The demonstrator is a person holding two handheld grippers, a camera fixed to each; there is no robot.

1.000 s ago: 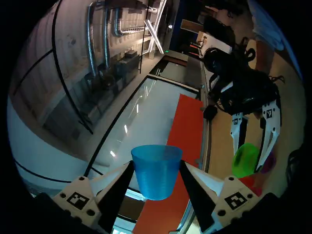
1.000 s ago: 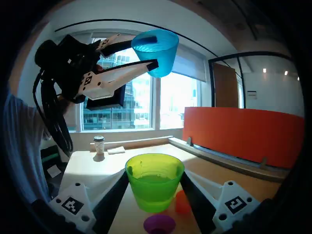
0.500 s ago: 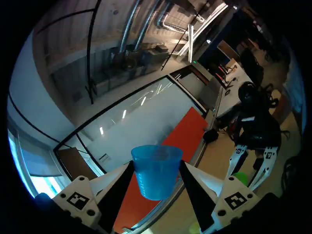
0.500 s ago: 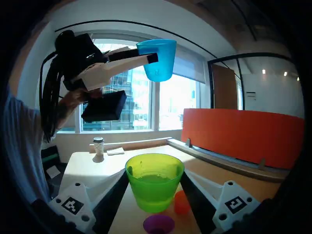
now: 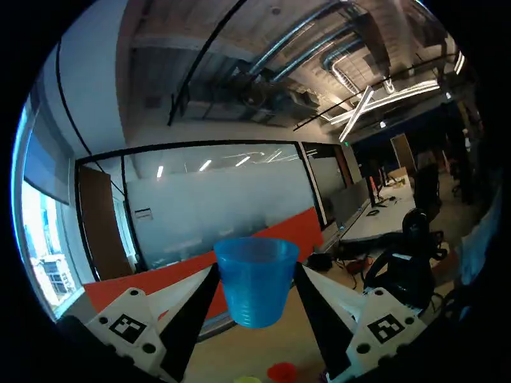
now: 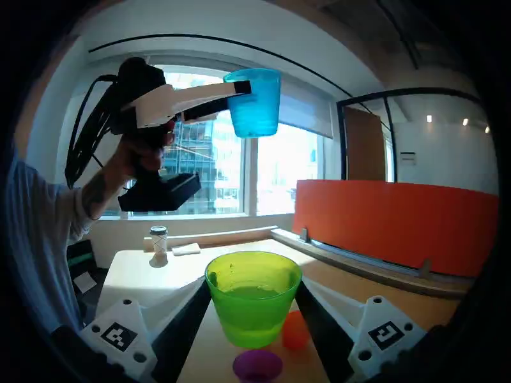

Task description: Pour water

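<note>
Window [image 6: 281,172] behind: left gripper [image 5: 256,269] clamps now-upright blue cup [image 5: 256,293]; right gripper [image 6: 253,285] clamps green cup [image 6: 253,306]

The right gripper [image 6: 253,300] sits low and level, both fingers pressed on the green cup [image 6: 253,287]. Above that cup and a little to its left, the person's left hand [image 6: 145,148], forearm bent upward, holds the left gripper [image 6: 249,99] level, fingers clamped on an upright blue cup [image 6: 255,108].
</note>
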